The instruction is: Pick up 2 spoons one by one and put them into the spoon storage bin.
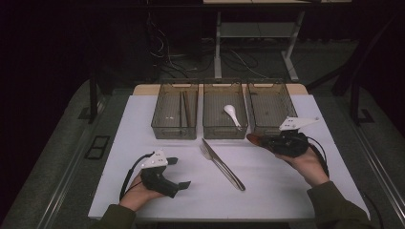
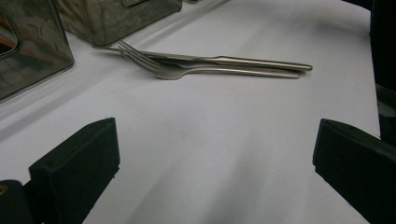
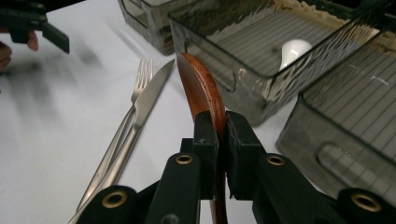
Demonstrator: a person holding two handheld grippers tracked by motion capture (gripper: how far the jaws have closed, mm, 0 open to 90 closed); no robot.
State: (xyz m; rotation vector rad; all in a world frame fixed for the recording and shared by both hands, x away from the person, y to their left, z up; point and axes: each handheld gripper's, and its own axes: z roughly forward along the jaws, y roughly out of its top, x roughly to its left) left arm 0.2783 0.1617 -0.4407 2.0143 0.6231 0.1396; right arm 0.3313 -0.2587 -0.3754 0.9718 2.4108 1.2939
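near the bins, right gripper [image 3: 218, 135] clamping wooden spoon [image 3: 201, 86], fork [image 3: 140, 79] beside

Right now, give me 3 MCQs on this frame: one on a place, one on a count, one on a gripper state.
1. Where is the white spoon?
A. in the middle bin
B. on the table beside the fork
C. in the left gripper

2. How many clear bins stand in the row at the far side of the table?
A. two
B. three
C. five

3. What is the right gripper doing?
A. hanging open over the knife
B. shut on nothing
C. shut on a brown wooden spoon

Answers:
1. A, the high view shows it lying inside the centre bin.
2. B, three bins sit side by side in the high view.
3. C, the right gripper view shows both pads pressed against the wooden piece between them.
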